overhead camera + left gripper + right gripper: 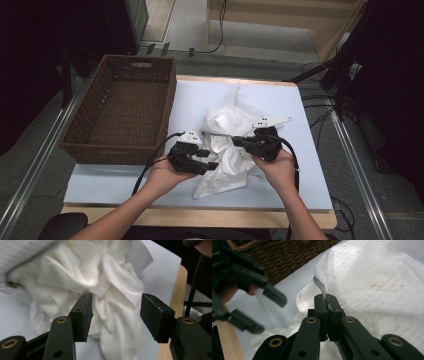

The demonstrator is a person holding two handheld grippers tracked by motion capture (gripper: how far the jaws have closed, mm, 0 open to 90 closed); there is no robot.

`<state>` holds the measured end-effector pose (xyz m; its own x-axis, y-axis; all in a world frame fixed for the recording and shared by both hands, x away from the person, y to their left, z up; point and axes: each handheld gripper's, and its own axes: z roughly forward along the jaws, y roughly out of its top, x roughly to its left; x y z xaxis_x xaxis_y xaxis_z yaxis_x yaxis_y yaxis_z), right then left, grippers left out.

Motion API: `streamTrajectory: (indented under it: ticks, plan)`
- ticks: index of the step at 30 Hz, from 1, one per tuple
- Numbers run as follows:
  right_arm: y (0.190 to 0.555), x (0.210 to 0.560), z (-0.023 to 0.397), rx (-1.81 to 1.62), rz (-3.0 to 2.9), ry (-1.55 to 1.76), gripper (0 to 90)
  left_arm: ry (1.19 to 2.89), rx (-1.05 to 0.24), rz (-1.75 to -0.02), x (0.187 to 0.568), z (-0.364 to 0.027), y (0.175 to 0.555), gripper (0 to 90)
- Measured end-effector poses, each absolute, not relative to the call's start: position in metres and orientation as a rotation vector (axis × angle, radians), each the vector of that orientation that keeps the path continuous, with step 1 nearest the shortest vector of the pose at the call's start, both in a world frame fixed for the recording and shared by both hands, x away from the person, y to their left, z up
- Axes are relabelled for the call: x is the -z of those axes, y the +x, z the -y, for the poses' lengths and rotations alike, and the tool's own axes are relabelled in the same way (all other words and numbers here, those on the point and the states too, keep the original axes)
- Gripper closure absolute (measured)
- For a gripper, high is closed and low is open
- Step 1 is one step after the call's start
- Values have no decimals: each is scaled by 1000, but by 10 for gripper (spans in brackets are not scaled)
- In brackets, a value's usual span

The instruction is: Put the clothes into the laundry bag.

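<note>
The right gripper point(327, 302) is pinching the hemmed rim of a white mesh laundry bag point(374, 282), its jaws shut tight on that thin edge, while the left gripper point(116, 312) is standing about half open with nothing between its pads, a crumpled white garment point(100, 290) lying just ahead of its jaws. In the high view both the left gripper point(192, 157) and the right gripper point(257, 145) are hovering over the same heap on the pale blue table cover point(190, 100), the garment point(225, 170) spilling toward the person from beneath the bag point(235, 112), and a brown wicker basket point(165, 100) is sitting well off to the left gripper's outer side. The step in hand is probably getting the garment into the bag, or out of it. To do it well, the right gripper should be keeping its pinch firm and lifting the rim so the mouth gapes, while the left gripper is driving forward and closing on a thick fold, not a single loose layer. One risk is catching the mesh together with the cloth.
</note>
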<state>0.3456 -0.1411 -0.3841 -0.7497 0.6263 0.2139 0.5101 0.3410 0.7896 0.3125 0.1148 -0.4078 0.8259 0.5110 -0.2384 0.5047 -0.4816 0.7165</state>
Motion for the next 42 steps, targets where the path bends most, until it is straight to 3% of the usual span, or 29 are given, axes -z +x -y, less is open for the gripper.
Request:
streamTrajectory:
  ticks: [15, 28, 32, 37, 42]
  plan:
    - [346, 385, 143, -1375, -2452, 1060, 900, 2220, 28, -676, 437, -104, 276, 386]
    - [346, 385, 143, -1369, -2455, 1063, 900, 2264, -61, -703, 468, -96, 281, 377]
    - [346, 385, 143, -1370, -2456, 1061, 900, 2238, -148, -673, 474, -93, 275, 397]
    - [346, 385, 142, -1372, -2455, 1057, 900, 2234, -242, -662, 477, -90, 269, 522]
    - [346, 386, 142, -1371, -2456, 1053, 900, 2201, -209, -733, 477, -94, 275, 746]
